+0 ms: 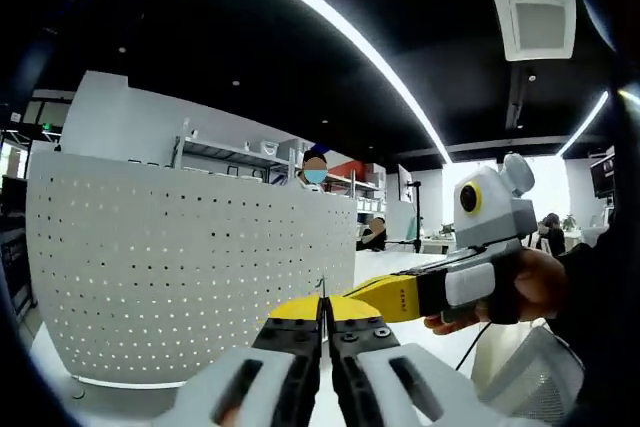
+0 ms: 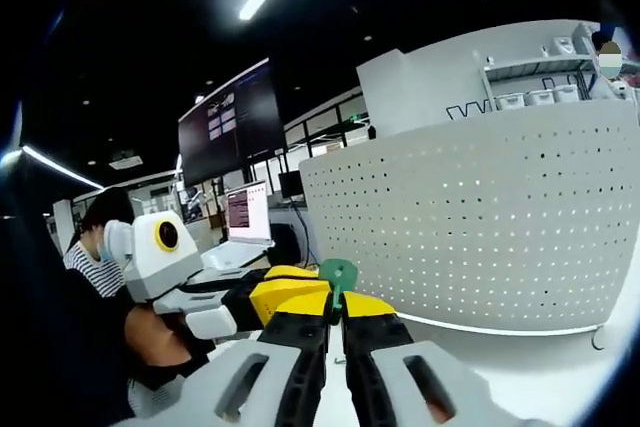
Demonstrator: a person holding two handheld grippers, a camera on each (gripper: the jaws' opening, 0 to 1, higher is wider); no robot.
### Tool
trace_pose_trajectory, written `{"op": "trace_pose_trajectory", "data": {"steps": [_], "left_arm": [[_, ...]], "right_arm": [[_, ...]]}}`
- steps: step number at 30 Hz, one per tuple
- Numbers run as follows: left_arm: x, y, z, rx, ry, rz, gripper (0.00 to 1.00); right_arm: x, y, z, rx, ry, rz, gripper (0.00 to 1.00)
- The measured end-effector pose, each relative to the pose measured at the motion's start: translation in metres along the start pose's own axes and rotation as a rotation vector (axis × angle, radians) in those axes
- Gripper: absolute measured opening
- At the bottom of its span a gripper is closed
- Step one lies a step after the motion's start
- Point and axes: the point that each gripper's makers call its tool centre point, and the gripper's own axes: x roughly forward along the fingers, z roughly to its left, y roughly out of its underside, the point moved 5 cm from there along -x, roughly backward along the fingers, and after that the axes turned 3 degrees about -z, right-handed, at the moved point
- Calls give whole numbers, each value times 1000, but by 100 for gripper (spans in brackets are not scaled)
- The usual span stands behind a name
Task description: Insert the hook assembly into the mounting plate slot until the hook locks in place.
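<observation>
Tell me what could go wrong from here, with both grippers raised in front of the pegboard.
1. The right gripper pinches the green hook only by its thin stem, so it may twist or slip on contact with the white pegboard.
2. Both grippers sit close together; the left gripper, jaws shut, could bump the right gripper and knock the hook off line.
3. I cannot make out a mounting slot, so aiming may be off.

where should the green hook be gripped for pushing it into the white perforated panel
The right gripper already pinches the green hook low on its thin stem, with the rounded green head free above the tips. That low grip suits it, since the head stays visible. The perforated panel stands upright just beyond, so come at its face head-on. The hook's locking end cannot be made out.
</observation>
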Motion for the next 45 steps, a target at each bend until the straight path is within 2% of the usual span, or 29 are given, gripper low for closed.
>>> {"op": "trace_pose_trajectory", "data": {"steps": [18,23,27,35,38,41,45], "left_arm": [[-1,3,0,-4,29,40,4],[-4,2,3,-34,29,47,16],[-6,5,1,2,44,68,20],[-12,9,5,-2,32,97,37],[-16,9,6,11,20,106,43],[-19,10,9,34,-9,122,57],[-26,11,11,67,-37,137,65]], "right_arm": [[-1,2,-1,-34,7,18,1],[-2,0,-3,-39,19,11,1],[-3,-1,-5,-42,29,10,1],[-5,-2,-12,-48,56,11,1],[-6,-3,-13,-52,63,9,1],[-6,-4,-14,-57,70,8,1],[-5,-6,-16,-62,80,7,1]]}}
